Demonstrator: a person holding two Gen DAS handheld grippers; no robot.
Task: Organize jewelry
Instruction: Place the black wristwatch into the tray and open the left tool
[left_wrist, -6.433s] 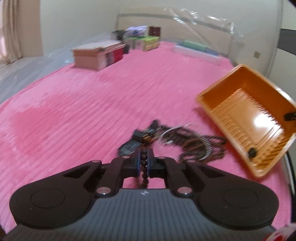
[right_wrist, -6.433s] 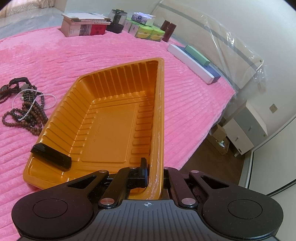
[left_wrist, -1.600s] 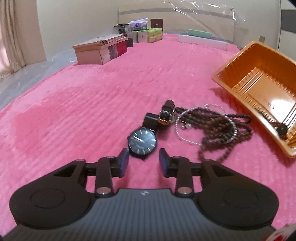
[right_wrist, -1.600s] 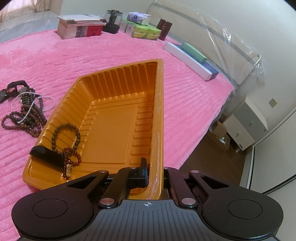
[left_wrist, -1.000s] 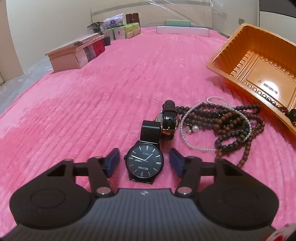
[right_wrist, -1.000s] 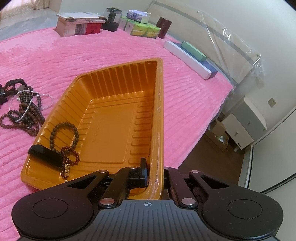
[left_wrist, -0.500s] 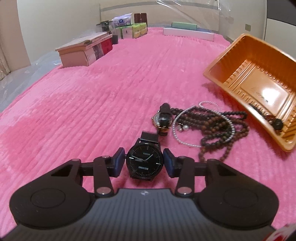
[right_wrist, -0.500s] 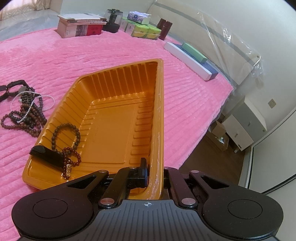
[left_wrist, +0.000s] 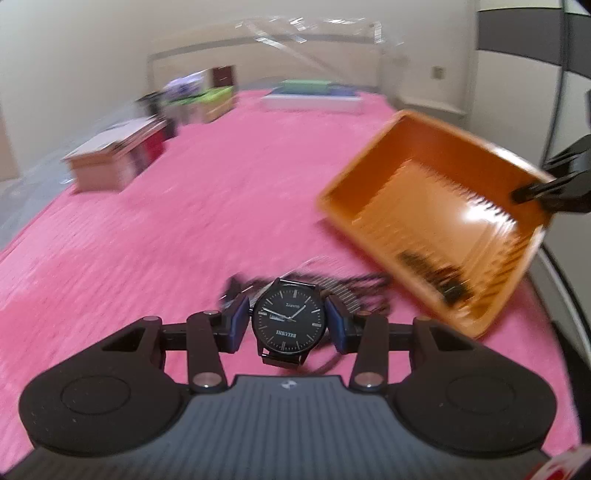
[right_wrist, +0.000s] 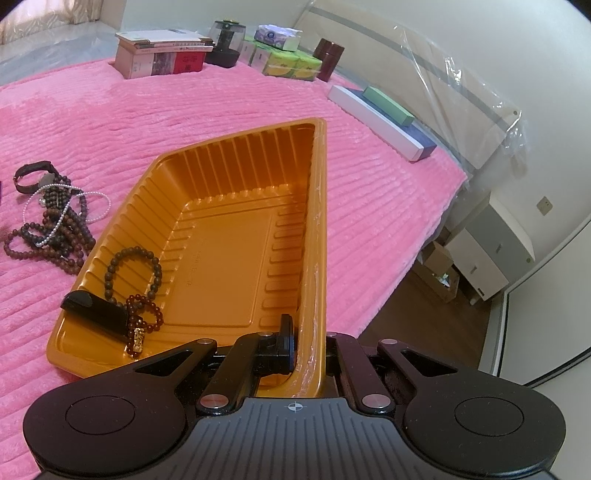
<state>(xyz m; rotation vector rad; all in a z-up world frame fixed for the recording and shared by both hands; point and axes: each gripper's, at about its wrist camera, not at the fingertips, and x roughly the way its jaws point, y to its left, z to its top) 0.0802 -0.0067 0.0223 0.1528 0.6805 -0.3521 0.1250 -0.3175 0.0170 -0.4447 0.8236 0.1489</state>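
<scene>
My left gripper (left_wrist: 288, 318) is shut on a black round-faced watch (left_wrist: 289, 326), held by its case above the pink blanket, face up. Behind it lies a blurred pile of dark beads (left_wrist: 354, 286). An orange plastic tray (left_wrist: 436, 206) is tilted at the right, and my right gripper (right_wrist: 309, 345) is shut on its near rim (right_wrist: 314, 258). Inside the tray lie a dark bead bracelet (right_wrist: 133, 269), a reddish bracelet with a gold charm (right_wrist: 142, 321) and a black oblong piece (right_wrist: 94, 308). On the blanket left of the tray are brown bead strands (right_wrist: 55, 229), a pearl string (right_wrist: 66, 210) and a second watch (right_wrist: 33, 175).
A stack of books (right_wrist: 162, 55), green boxes (right_wrist: 291, 62) and a dark jar (right_wrist: 227, 44) stand at the far end of the bed. Long flat boxes (right_wrist: 380, 118) lie near the headboard. The bed edge drops at the right to a floor with a white cabinet (right_wrist: 491, 254).
My left gripper closed on the black watch and raised it off the blanket, swinging toward the tray. The right gripper and the tray have not moved.
</scene>
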